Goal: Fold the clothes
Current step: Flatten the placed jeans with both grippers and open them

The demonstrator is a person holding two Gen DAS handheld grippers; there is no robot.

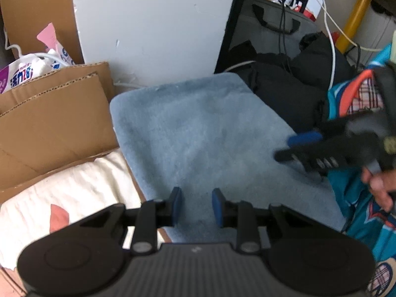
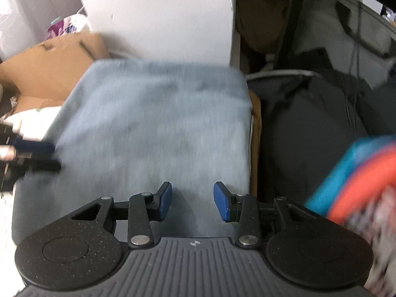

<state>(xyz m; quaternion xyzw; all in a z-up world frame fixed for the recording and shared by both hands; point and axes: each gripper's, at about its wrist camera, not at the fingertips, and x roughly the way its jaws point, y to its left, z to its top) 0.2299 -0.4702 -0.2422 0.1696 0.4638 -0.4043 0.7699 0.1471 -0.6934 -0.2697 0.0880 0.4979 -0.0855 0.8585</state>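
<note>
Folded towel (image 1: pixel 198 133) sits centre, cardboard box (image 1: pixel 54 113) to its left, dark bags (image 1: pixel 284 86) behind right, patterned garment (image 1: pixel 356 198) along its right edge, white panel (image 1: pixel 153 24) behind.

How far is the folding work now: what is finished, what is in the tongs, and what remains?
Done, it seems: the light blue cloth lies flat as a neat rectangle on the surface. In hand: nothing; the left tongs and the right tongs stand open and empty above it. Left: the teal and orange garment lies bunched at the blue cloth's right side, apparently unfolded.
</note>
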